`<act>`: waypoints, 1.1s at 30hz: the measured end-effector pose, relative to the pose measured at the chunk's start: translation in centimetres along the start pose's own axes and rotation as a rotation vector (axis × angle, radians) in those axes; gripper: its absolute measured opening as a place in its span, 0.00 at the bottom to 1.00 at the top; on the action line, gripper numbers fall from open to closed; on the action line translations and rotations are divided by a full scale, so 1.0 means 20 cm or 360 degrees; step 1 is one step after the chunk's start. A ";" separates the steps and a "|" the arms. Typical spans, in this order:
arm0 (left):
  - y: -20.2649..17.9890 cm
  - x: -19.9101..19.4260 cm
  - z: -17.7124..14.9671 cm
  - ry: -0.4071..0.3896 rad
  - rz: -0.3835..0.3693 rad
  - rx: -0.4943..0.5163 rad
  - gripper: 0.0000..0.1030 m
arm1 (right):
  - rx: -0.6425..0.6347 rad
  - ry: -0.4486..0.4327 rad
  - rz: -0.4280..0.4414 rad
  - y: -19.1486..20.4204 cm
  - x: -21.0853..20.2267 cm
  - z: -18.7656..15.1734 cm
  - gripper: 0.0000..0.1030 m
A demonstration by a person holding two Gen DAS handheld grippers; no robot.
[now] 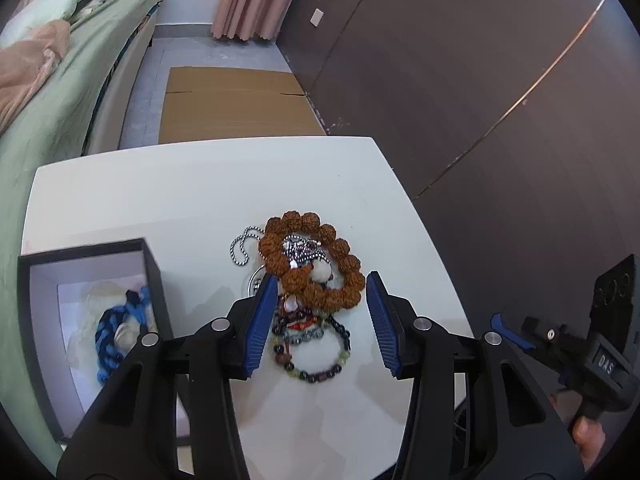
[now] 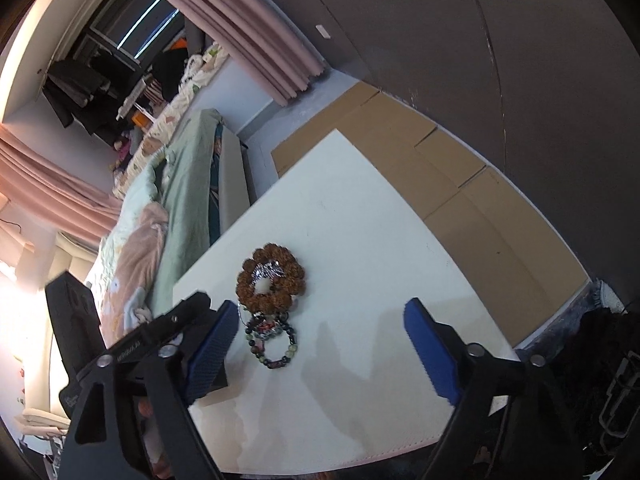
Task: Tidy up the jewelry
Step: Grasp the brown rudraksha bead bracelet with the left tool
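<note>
A heap of jewelry lies on the white table (image 1: 160,200): a brown knobbly bead bracelet (image 1: 348,264) (image 2: 244,284), a silver ball chain (image 1: 242,246) and a multi-colour bead bracelet (image 1: 320,376) (image 2: 280,360). My left gripper (image 1: 322,320) hangs just over the heap, its blue pads (image 1: 260,320) standing apart on either side of the brown bracelet's near edge without pressing on it. At the left stands a black box (image 1: 154,272) with a white inside, and a blue braided piece (image 1: 114,336) lies in it. My right gripper (image 2: 320,348) is open wide above the table, to the right of the heap.
A bed with green covers (image 1: 60,100) runs along the table's left side. Flattened cardboard (image 1: 236,104) lies on the floor beyond the table. A dark wall (image 1: 480,80) closes off the right. A person's fingers (image 1: 588,436) hold the right gripper's handle.
</note>
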State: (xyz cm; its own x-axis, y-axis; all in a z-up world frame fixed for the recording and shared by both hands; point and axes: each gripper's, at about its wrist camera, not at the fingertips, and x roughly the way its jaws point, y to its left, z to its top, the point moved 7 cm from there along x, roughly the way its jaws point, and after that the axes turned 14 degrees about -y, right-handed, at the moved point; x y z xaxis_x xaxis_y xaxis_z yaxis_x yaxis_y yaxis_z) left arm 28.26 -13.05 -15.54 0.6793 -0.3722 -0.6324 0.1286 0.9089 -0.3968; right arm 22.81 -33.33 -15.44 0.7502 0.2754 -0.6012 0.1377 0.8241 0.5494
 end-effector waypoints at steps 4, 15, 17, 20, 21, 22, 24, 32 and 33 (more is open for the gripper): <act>-0.01 0.08 -0.01 0.0036 0.0051 0.0027 0.42 | -0.0008 0.0009 -0.0032 -0.03 0.03 0.01 0.75; 0.03 0.25 -0.10 0.0160 0.0137 0.0014 0.41 | 0.0017 0.0044 -0.0034 -0.05 0.08 0.02 0.75; 0.03 0.25 -0.10 0.0129 0.0156 0.0021 0.41 | 0.0010 0.0055 -0.0033 -0.04 0.09 0.01 0.75; 0.05 0.27 -0.09 0.0100 0.0152 0.0004 0.39 | 0.0002 0.0055 -0.0039 -0.04 0.09 0.01 0.75; 0.06 0.27 -0.08 0.0097 0.0153 -0.0007 0.36 | -0.0001 0.0055 -0.0045 -0.04 0.09 0.01 0.75; 0.07 0.26 -0.08 0.0096 0.0153 -0.0020 0.29 | -0.0002 0.0057 -0.0048 -0.05 0.09 0.01 0.75; 0.08 0.26 -0.08 0.0092 0.0136 -0.0041 0.26 | 0.0000 0.0067 -0.0048 -0.05 0.10 0.00 0.75; 0.04 0.13 0.00 0.0000 0.0047 -0.0040 0.18 | -0.0024 0.0122 -0.0048 -0.01 0.15 -0.05 0.71; 0.03 0.11 0.00 -0.0006 0.0036 -0.0035 0.18 | -0.0033 0.0126 -0.0050 0.00 0.16 -0.06 0.71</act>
State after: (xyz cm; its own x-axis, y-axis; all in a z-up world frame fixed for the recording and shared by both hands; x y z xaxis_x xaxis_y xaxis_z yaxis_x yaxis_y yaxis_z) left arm 29.86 -13.27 -17.08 0.6847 -0.3510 -0.6388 0.0974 0.9126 -0.3970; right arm 24.40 -31.93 -18.05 0.6921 0.2868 -0.6624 0.1464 0.8428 0.5180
